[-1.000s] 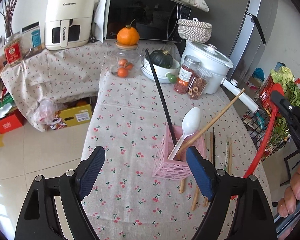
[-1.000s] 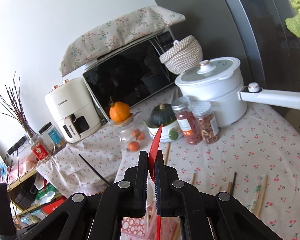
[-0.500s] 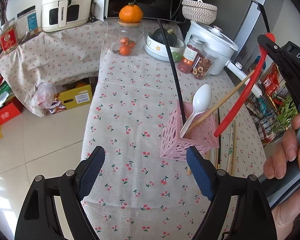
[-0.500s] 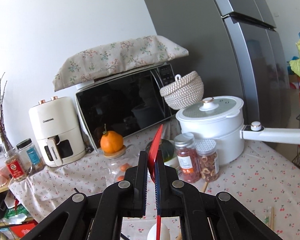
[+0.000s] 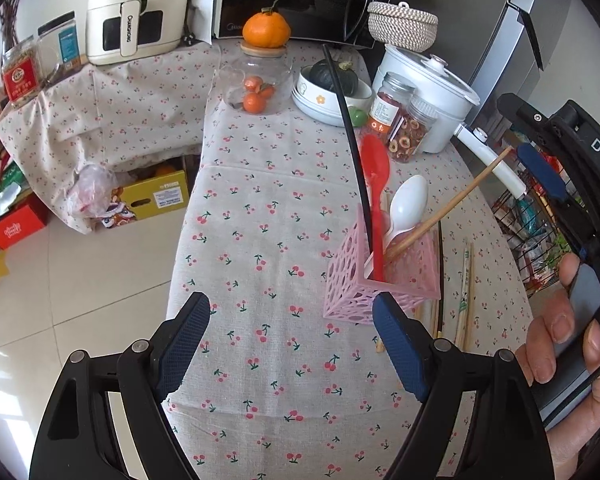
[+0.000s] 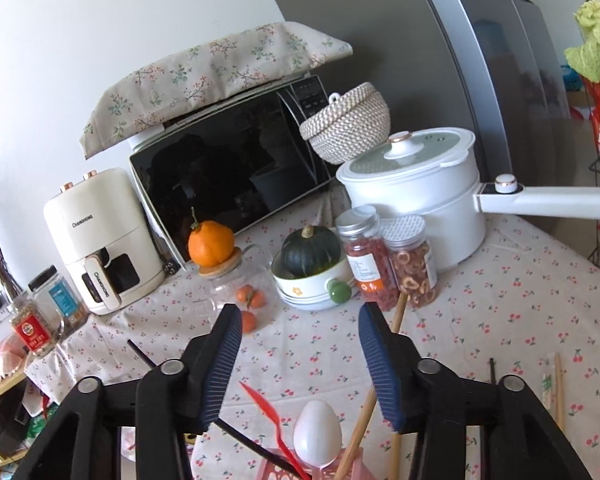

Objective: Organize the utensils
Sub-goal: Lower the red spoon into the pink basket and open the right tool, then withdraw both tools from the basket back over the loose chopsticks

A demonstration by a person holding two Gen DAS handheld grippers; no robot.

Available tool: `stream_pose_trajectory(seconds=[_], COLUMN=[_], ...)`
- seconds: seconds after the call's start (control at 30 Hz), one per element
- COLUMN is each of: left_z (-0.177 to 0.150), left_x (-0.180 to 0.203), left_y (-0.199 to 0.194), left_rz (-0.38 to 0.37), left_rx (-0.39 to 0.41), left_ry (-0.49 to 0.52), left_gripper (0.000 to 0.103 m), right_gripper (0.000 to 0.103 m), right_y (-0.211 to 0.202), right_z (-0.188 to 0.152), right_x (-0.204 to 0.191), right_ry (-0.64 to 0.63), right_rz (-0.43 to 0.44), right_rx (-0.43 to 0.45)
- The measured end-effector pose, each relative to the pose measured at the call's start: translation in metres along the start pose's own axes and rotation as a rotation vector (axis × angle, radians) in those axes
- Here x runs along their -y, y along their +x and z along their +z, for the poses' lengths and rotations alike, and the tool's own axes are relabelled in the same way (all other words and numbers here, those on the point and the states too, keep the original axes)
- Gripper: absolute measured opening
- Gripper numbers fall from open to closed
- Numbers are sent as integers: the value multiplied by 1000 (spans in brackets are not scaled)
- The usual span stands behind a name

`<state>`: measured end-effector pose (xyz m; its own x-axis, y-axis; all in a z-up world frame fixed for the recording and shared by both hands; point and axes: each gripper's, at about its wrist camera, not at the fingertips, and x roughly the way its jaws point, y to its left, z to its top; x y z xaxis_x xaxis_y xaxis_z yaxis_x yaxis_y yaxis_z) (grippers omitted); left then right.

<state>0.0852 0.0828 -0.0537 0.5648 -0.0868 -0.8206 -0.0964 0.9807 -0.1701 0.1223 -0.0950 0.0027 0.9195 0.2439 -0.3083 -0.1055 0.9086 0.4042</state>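
Now your right gripper (image 6: 300, 364) is opening above the pink holder (image 5: 384, 280), red spoon (image 5: 376, 184) freed; lift straight clear. Your left gripper (image 5: 292, 344) stays spread, empty.

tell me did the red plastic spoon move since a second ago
Yes. The red plastic spoon has gone from the right gripper, whose jaws are opening, into the pink perforated holder, beside the white spoon.
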Motion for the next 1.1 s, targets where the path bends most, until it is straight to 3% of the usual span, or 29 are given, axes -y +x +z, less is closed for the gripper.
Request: stream_pose_trajectory(seconds=[0.17,0.33,0.5,0.7,0.9,1.0,1.1], left_z=[-4,-10,-16,-23,-26,-25,-23], left_x=[12,23,35,52,63,65,64], left_y=[-2,-2,-1,-1,0,1,4], left_rz=[6,15,22,51,51,46,15], left_rx=[4,3,-4,14,52,73,72], left_ry=[41,82,119,188,210,189,160], left_gripper=[87,87,91,100,103,103,103], right_gripper=[72,80,94,102,103,103,103], right_y=[-20,-35,-42,-44,-53,-47,-34], right_z=[13,24,29,20,12,9,5], right_x=[17,42,68,91,109,124,148], right_ry=[30,31,-19,-148,-259,-255,-162], right_rz=[1,-42,-118,-201,-277,-300,-286], right_rx=[-10,-43,-101,-194,-210,-270,-368])
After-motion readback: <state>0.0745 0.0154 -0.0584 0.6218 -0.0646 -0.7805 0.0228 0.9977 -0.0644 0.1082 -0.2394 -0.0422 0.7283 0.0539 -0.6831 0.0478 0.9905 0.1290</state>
